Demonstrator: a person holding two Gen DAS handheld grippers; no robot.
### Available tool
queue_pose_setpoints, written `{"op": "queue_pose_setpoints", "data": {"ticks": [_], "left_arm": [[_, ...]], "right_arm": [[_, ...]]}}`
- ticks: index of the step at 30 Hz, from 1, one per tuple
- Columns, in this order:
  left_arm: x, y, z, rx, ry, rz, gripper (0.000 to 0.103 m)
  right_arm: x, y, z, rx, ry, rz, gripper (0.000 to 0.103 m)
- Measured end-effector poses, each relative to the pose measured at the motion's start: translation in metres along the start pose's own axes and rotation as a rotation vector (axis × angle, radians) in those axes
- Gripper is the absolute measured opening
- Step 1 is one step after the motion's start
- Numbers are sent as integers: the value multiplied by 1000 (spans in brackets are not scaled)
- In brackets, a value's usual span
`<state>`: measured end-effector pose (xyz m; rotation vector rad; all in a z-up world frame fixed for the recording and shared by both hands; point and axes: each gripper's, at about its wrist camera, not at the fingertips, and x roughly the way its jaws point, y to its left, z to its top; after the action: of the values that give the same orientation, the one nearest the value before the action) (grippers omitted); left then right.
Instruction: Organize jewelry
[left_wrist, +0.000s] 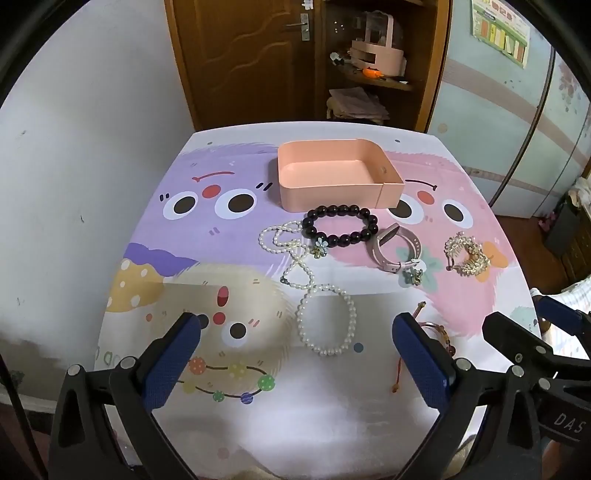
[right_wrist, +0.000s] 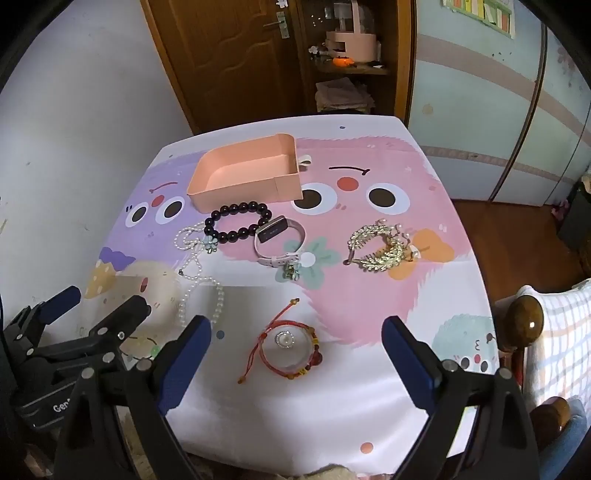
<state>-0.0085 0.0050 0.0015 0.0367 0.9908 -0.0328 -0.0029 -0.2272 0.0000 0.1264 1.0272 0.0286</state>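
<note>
An empty pink tray (left_wrist: 295, 192) (right_wrist: 207, 194) stands at the table's far middle. In front of it lie a black bead bracelet (left_wrist: 340, 224) (right_wrist: 238, 221), a white pearl necklace (left_wrist: 327, 319) (right_wrist: 199, 280), a pink smart band (left_wrist: 395, 249) (right_wrist: 280, 240), a gold leaf hair clip (left_wrist: 467, 254) (right_wrist: 380, 247) and small flower earrings (left_wrist: 412, 276) (right_wrist: 290, 272). A red string bracelet (right_wrist: 291, 349) with a small ring (right_wrist: 284, 339) inside lies nearest. My left gripper (left_wrist: 295, 336) is open above the pearls. My right gripper (right_wrist: 295, 343) is open above the red bracelet.
The table (left_wrist: 332, 406) wears a cartoon cloth. A white wall is on the left, a brown door (left_wrist: 236, 55) and shelf behind. A chair post (right_wrist: 524, 321) with checked cloth stands at the right edge.
</note>
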Motion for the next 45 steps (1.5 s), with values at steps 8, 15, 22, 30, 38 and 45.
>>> {"op": "queue_pose_setpoints", "data": {"ticks": [8,15,22,30,38,45], "left_arm": [[-2,4,4,-20,10,5,102],[-5,2,2,-20,11,16,102],[-3,8,4,-27,16,3,102],[-8,6,7,-3,10,23,102],[-8,0,6,2,19,23,102],[-1,-6,8,8,34,27,102]], "right_arm": [[-8,4,3,-24,-16,-27,94],[-8,2,3,-20,-13,-25,94],[-10,0,1,-22,-14,-30,94],[-14,0,-3,-30,-5,-57,94],[-12,3,1,-23,10,-65,94],[-8,2,3,-19,25,-64,94]]}}
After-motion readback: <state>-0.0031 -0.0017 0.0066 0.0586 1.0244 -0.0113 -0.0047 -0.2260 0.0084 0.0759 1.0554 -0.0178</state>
